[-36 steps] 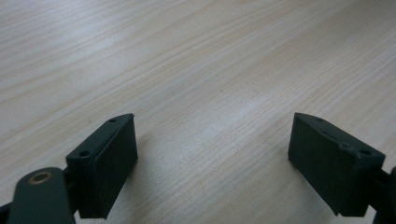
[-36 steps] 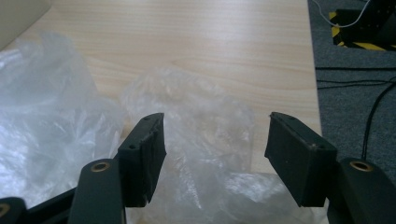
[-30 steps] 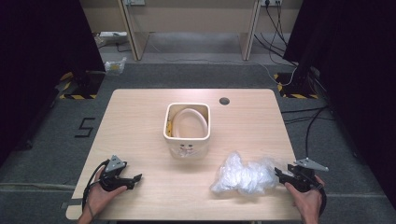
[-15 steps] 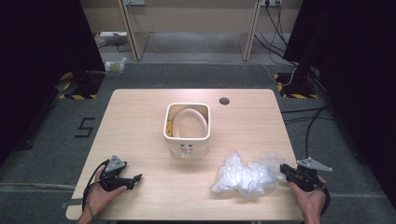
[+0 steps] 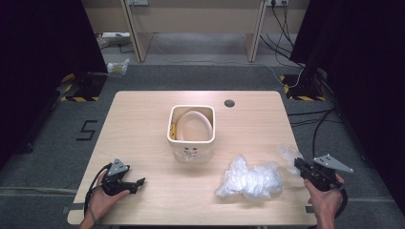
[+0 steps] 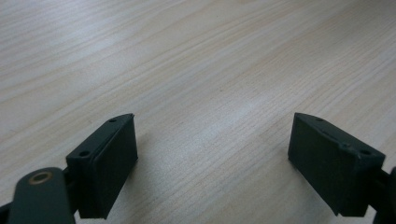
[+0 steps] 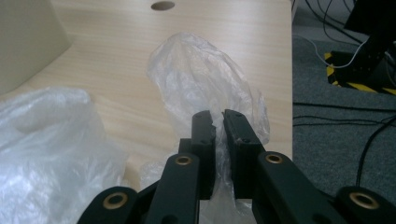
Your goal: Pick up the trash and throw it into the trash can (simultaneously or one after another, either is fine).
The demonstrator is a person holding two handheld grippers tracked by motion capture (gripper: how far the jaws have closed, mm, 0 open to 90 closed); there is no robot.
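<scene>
A crumpled clear plastic bag (image 5: 250, 179) lies on the wooden table (image 5: 143, 124) at the front right. One thin flap of the bag (image 7: 205, 79) is pulled out toward the right edge, and my right gripper (image 5: 300, 166) is shut on that flap, with film pinched between the jaws in the right gripper view (image 7: 219, 122). My left gripper (image 5: 137, 182) rests at the front left, open, jaws wide apart over bare wood (image 6: 212, 140). A cream square bin (image 5: 192, 131) stands mid-table with a pale liner inside.
A round cable hole (image 5: 229, 103) sits in the table behind the bin. Cables (image 5: 305, 114) run over the grey floor at the right. A desk frame (image 5: 191, 24) stands beyond the table. The table's right edge (image 7: 290, 93) is close to my right gripper.
My right gripper has moved right toward the table edge, drawing a flap of the plastic bag out with it. The left gripper has stayed still.
</scene>
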